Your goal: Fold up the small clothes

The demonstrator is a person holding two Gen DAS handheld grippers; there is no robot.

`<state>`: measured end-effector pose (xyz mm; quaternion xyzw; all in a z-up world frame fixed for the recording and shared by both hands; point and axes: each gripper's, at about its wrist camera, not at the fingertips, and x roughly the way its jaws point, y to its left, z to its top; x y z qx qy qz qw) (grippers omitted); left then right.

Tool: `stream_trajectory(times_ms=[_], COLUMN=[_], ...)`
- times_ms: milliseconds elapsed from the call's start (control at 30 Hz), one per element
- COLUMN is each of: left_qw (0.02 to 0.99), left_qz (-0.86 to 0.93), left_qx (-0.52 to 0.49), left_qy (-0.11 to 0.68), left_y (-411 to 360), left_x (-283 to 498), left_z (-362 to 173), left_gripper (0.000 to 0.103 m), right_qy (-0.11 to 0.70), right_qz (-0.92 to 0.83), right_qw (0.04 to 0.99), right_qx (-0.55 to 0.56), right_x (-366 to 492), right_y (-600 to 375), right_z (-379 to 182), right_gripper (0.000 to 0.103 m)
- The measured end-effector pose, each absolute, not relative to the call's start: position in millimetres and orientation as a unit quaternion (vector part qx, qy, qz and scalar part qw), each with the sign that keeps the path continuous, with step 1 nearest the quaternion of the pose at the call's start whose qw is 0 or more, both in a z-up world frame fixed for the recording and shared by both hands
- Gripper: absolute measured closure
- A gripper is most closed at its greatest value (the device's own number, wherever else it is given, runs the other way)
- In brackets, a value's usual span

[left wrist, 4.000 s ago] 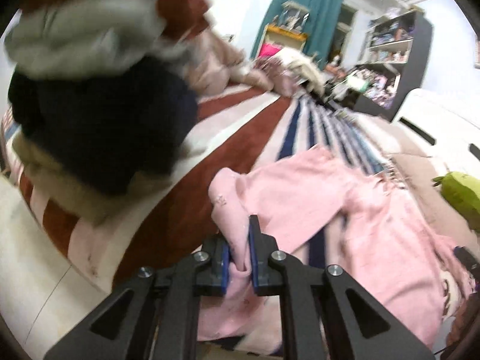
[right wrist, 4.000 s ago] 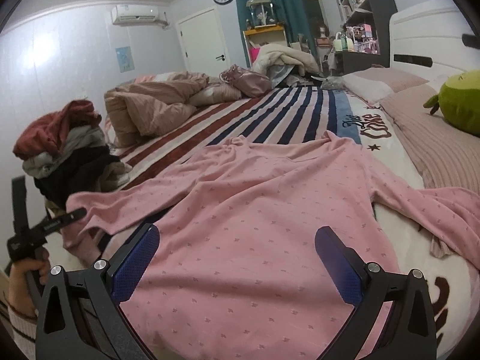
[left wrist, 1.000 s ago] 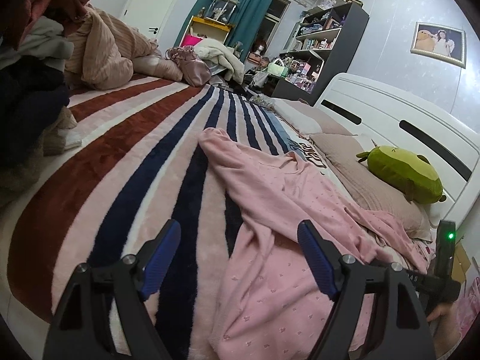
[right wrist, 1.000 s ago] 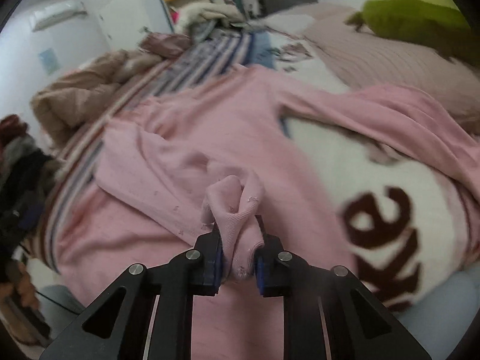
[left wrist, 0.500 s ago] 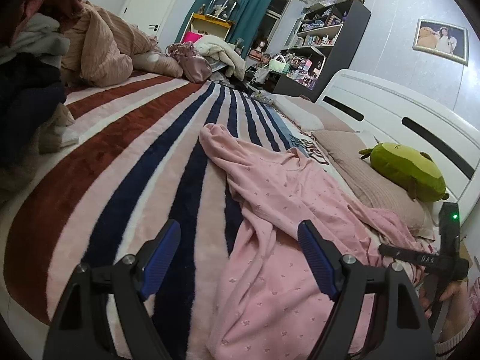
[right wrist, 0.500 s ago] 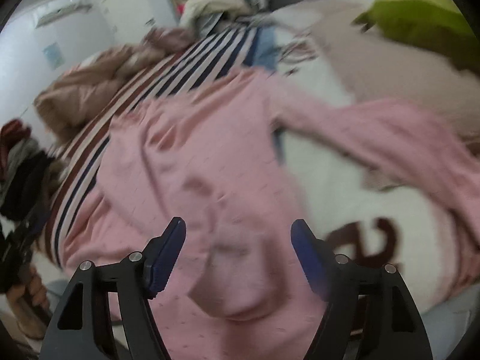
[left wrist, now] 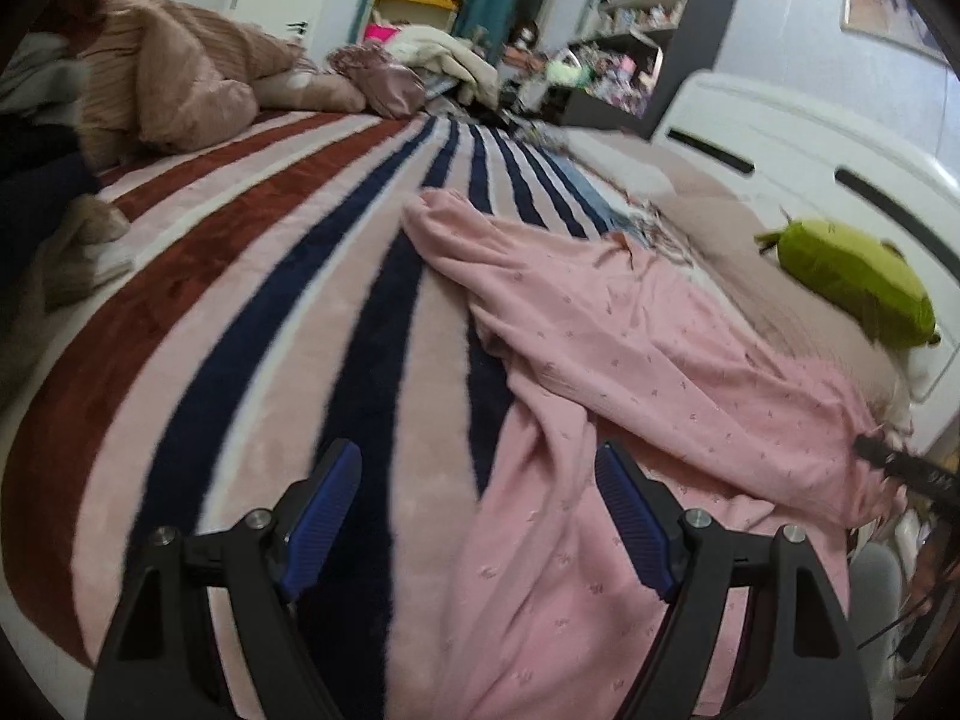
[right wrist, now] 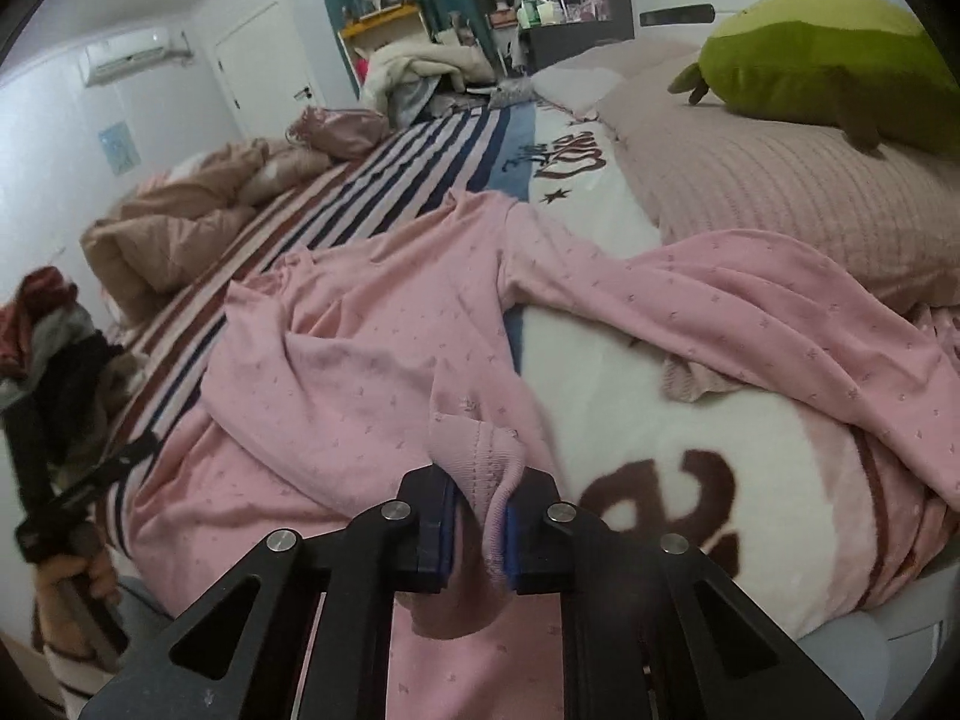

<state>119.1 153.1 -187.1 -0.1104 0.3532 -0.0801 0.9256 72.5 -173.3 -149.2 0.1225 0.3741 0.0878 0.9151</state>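
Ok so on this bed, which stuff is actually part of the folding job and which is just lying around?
Part of the job:
pink top
right gripper, shut on its cuff
left gripper, open

Just lying about:
green plush toy
brown quilt
clothes pile
pillow

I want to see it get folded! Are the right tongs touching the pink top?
Touching. The right wrist view shows the right tongs pinched shut on a bunched cuff of the pink top.

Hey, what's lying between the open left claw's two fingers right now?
In the left wrist view, the left claw frames the striped blanket and the pink top's left edge; neither pad touches cloth.
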Motion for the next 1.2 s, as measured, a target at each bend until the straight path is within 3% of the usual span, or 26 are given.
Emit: stream_trajectory(times_ms=[133, 300, 367, 433, 533, 600, 667, 733, 800, 833, 967, 1200], left_qw=[0.91, 0.902, 0.903, 0.905, 0.911, 0.91, 0.909, 0.907, 0.907, 0.908, 0.911, 0.91], left_qz=[-0.102, -0.065, -0.058, -0.045, -0.035, -0.044, -0.046, -0.044, -0.043, -0.038, -0.019, -0.017], left_qx=[-0.068, -0.026, -0.017, -0.01, -0.042, -0.059, -0.043, -0.036, -0.042, -0.044, -0.036, -0.056], left_qy=[0.396, 0.426, 0.426, 0.423, 0.409, 0.408, 0.413, 0.418, 0.417, 0.415, 0.411, 0.41], left_y=[131.0, 115.6, 112.5, 112.1, 119.9, 123.5, 119.5, 116.4, 116.6, 118.0, 122.0, 132.2], left_x=[150.6, 175.4, 176.7, 176.5, 173.9, 173.8, 175.6, 180.2, 182.6, 183.0, 184.8, 185.2], left_z=[-196.6, -201.4, -198.6, -197.2, -193.6, -193.4, -194.3, -194.9, -194.7, -194.6, -197.3, -201.6], left_gripper=[0.034, 0.054, 0.069, 0.077, 0.081, 0.081, 0.08, 0.08, 0.08, 0.08, 0.082, 0.08], right_qy=[0.363, 0.364, 0.373, 0.383, 0.4, 0.411, 0.415, 0.423, 0.434, 0.432, 0.399, 0.363], right_qz=[0.122, 0.153, 0.16, 0.163, 0.198, 0.229, 0.237, 0.231, 0.214, 0.2, 0.163, 0.104], right_qw=[0.912, 0.907, 0.9, 0.893, 0.875, 0.86, 0.858, 0.861, 0.865, 0.871, 0.9, 0.922], right_qx=[0.15, 0.149, 0.158, 0.17, 0.19, 0.2, 0.189, 0.165, 0.136, 0.119, 0.069, 0.084], right_x=[71.2, 78.6, 78.5, 77.2, 77.6, 80.3, 83.8, 89.0, 94.2, 95.3, 87.4, 70.4], right_y=[-183.5, -188.4, -195.7, -202.6, -207.2, -203.6, -196.9, -187.7, -177.5, -174.2, -173.6, -215.7], right_z=[-148.5, -153.6, -161.7, -169.7, -184.5, -191.3, -194.2, -197.0, -201.5, -202.0, -189.7, -161.1], right_gripper=[0.096, 0.096, 0.096, 0.096, 0.095, 0.087, 0.064, 0.059, 0.069, 0.099, 0.099, 0.099])
